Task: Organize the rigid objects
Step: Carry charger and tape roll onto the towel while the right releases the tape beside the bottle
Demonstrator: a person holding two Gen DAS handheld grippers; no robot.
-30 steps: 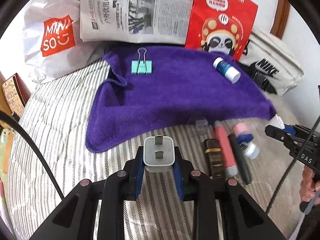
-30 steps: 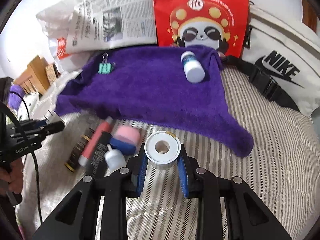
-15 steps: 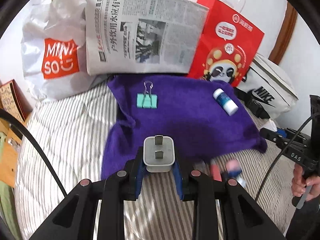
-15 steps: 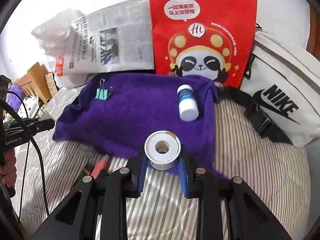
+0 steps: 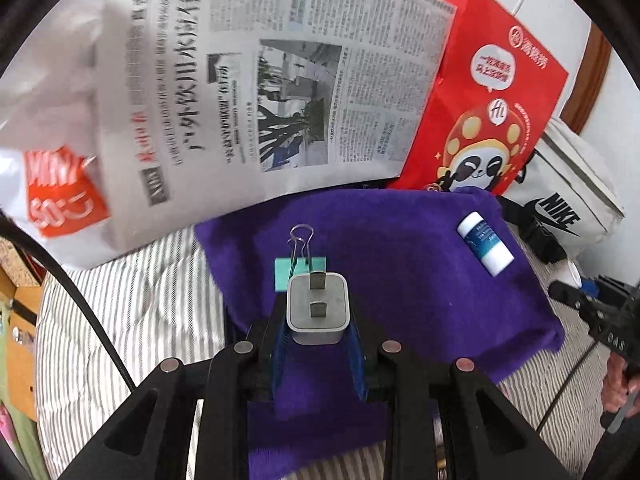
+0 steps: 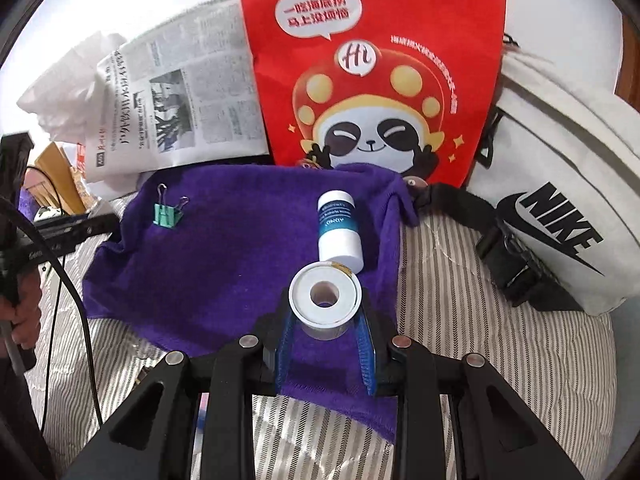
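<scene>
My left gripper (image 5: 318, 316) is shut on a grey plug adapter (image 5: 318, 310), prongs toward the camera, held above the purple towel (image 5: 400, 280). Just beyond it on the towel lies a green binder clip (image 5: 298, 270). A white bottle with a blue label (image 5: 485, 244) lies at the towel's right. In the right wrist view my right gripper (image 6: 325, 312) is shut on a white tape roll (image 6: 325, 298) over the towel (image 6: 224, 264), close in front of the bottle (image 6: 340, 230). The clip (image 6: 166, 214) sits far left there, with the left gripper (image 6: 76, 226) beside it.
Behind the towel lean a newspaper (image 5: 260, 92), a red panda bag (image 5: 488, 100), a white Miniso bag (image 5: 52, 184) and a white Nike bag (image 6: 560, 200) with a black strap. Striped bedding (image 6: 500, 340) surrounds the towel. A hand (image 5: 618, 384) holds the right gripper (image 5: 592, 308) at the right edge.
Both grippers moved forward over the towel with their loads. The clip and bottle now look closer, and the pens and small items on the bedding have left both views.
</scene>
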